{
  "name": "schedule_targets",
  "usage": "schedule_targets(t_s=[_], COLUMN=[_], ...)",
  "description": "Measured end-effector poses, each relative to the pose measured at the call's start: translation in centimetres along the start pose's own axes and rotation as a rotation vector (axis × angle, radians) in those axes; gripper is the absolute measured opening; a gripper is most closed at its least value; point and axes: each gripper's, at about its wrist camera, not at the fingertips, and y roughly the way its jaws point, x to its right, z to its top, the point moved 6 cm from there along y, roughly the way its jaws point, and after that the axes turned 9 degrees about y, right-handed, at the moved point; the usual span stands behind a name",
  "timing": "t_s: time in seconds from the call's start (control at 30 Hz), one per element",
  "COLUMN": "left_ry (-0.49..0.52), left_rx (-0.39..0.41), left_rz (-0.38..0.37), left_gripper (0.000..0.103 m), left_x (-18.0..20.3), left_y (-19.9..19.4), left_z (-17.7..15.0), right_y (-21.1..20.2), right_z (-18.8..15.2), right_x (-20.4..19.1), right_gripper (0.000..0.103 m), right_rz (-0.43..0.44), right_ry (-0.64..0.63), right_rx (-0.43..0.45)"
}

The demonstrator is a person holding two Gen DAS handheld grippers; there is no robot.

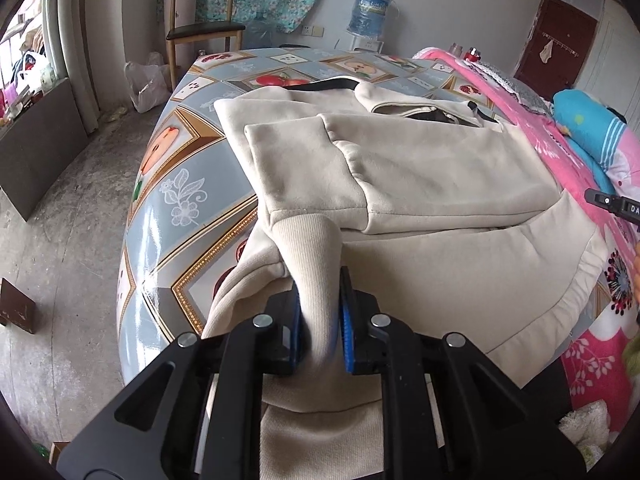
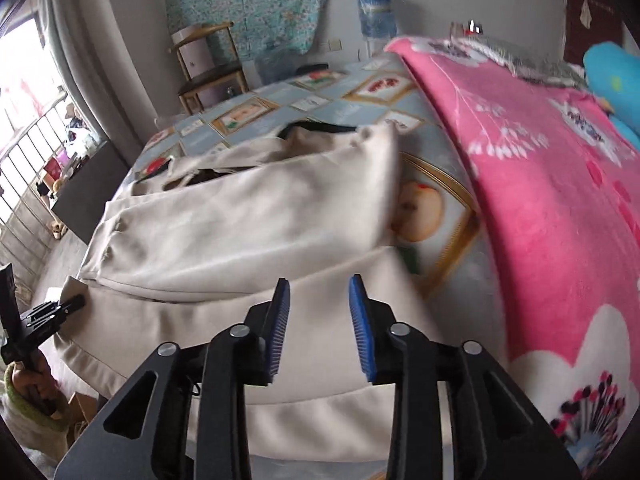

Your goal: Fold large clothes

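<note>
Garment: a large beige jacket (image 1: 420, 168) lies spread on the bench (image 1: 188, 184), partly folded, one sleeve laid across its body and the dark lining showing at the collar on the far side.
Left tool (image 1: 320, 312): clamped on the ribbed cuff (image 1: 308, 248) of the jacket's sleeve; the cuff runs up between the blue pads (image 1: 345, 320) and is pinched there, at the near left edge of the jacket.
Right tool (image 2: 319, 320): apart, nothing between its blue pads; it hovers above the near hem of the jacket (image 2: 248, 216), and this view is blurred.
Bench cover: a glossy cloth with fruit pictures in gold frames.
Right of the jacket: a pink flowered blanket (image 2: 540, 200), just beside the jacket's edge.
Background: a wooden chair (image 1: 204, 28) and a blue water bottle (image 1: 370, 10) by the far wall.
</note>
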Motion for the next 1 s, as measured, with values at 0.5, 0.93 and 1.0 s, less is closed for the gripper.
schedule_targets(t_s=[0.5,0.93,1.0], left_ry=[0.011,0.021,0.026], left_rx=[-0.051,-0.076,-0.075], left_rz=[0.045,0.071,0.079], left_gripper=[0.016,0.016,0.016], left_x=[0.3,0.5,0.6], left_y=[0.7,0.8,0.8], left_z=[0.3,0.4,0.4], right_y=[4.3,1.6,1.8], right_z=[2.4,-0.2,-0.2], right_x=[4.5,4.7,4.7], right_gripper=[0.039,0.039,0.031], right_rz=[0.199,0.325,0.305], right_ry=[0.016,-0.039,-0.041], right_rx=[-0.141,-0.176,-0.166])
